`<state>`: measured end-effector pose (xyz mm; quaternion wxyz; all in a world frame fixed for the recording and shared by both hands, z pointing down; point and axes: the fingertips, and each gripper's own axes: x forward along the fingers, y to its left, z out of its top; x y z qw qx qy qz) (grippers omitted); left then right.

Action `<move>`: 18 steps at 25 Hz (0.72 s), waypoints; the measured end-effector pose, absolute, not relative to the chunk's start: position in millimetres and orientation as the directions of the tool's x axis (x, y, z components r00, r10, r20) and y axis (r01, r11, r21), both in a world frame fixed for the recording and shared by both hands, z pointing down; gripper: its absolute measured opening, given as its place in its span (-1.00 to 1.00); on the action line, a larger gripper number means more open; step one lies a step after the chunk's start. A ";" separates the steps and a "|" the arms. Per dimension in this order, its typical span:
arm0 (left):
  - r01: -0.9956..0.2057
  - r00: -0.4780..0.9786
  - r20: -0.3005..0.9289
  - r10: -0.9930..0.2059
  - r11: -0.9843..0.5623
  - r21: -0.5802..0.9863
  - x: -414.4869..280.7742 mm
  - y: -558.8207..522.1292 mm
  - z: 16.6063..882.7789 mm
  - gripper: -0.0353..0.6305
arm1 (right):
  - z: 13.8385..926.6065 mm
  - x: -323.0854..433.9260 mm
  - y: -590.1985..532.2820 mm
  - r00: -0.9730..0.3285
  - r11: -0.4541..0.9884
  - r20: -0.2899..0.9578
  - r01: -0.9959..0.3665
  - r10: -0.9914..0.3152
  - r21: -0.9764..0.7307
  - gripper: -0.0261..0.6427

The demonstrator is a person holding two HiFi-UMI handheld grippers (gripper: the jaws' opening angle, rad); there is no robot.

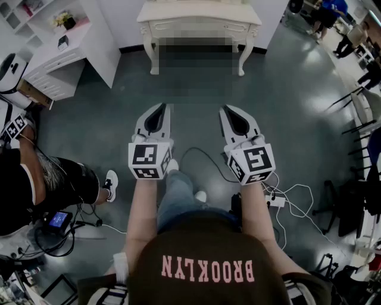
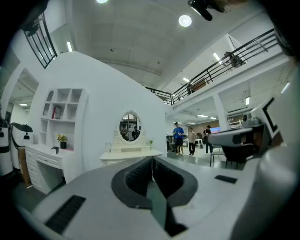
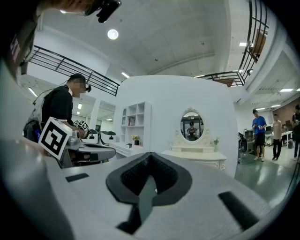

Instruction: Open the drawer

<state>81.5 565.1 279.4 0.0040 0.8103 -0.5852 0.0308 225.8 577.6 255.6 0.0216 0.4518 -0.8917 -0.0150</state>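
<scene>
A white dressing table (image 1: 199, 15) with an oval mirror stands against the far wall, and its drawer front (image 1: 199, 27) is closed. The same table appears small in the left gripper view (image 2: 131, 156) and in the right gripper view (image 3: 196, 156). I hold both grippers level, side by side, pointing at it from well back across the floor. My left gripper (image 1: 164, 108) (image 2: 151, 161) has its jaws together with nothing between them. My right gripper (image 1: 227, 109) (image 3: 150, 156) is likewise shut and empty.
A white desk with drawers and shelves (image 1: 56, 65) stands at the left wall. A person (image 1: 36, 184) sits at my left with another marker cube. Cables and a power strip (image 1: 280, 199) lie on the floor at right, beside dark chairs (image 1: 363, 125).
</scene>
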 end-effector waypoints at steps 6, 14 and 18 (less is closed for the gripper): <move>-0.945 0.318 0.036 -0.947 -0.320 -0.064 72.4 556.0 270.6 -0.88 | 248.5 216.6 567.3 -0.572 0.571 0.008 -0.818 -0.820 0.073 -0.94; -0.956 0.289 0.027 -0.957 -0.290 -0.042 51.0 544.0 273.3 -0.88 | 253.9 199.5 552.5 -0.588 0.587 0.024 -0.804 -0.809 0.090 -0.94; -0.953 0.299 0.046 -0.953 -0.301 -0.031 41.0 510.3 283.0 -0.88 | 258.4 187.2 523.3 -0.592 0.592 0.031 -0.800 -0.805 0.101 -0.94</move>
